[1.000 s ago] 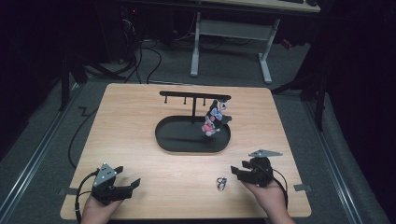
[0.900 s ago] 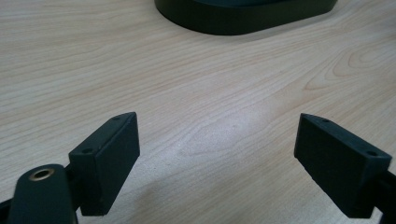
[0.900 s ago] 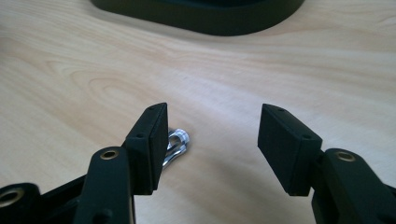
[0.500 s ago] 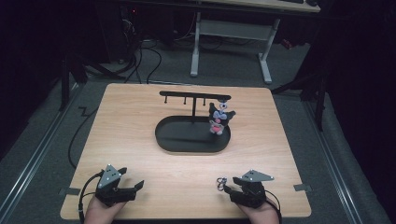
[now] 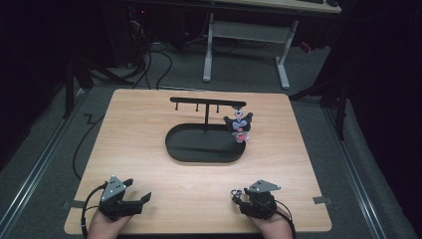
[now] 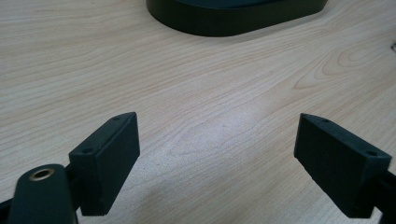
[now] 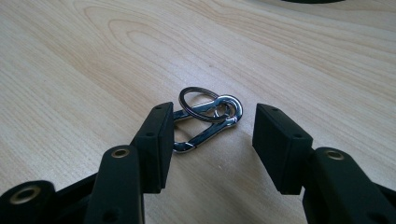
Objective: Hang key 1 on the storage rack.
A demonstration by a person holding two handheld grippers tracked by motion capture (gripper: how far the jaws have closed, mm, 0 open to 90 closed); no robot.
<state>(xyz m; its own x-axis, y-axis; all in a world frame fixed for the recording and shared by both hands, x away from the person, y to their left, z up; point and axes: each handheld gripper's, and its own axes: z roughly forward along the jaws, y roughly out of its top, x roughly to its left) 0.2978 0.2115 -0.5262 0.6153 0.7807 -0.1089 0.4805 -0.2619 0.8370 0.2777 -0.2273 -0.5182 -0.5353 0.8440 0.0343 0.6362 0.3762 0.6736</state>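
The right gripper (image 7: pixel 210 135), low over the table (image 5: pixel 149 129), has just been closing its jaws around a silver carabiner clip (image 7: pixel 208 123) lying flat there, without pinching it yet, apparently lining up a grasp. The left gripper (image 6: pixel 217 163) rests wide open and empty. Farther off stands a black hook stand (image 5: pixel 206 127) with a plush keychain (image 5: pixel 240 127) hanging, likely where the clip goes.

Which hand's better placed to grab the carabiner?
Right. The right gripper has been closing, its jaws straddle the carabiner, not yet pinching. The left gripper is open over bare table.
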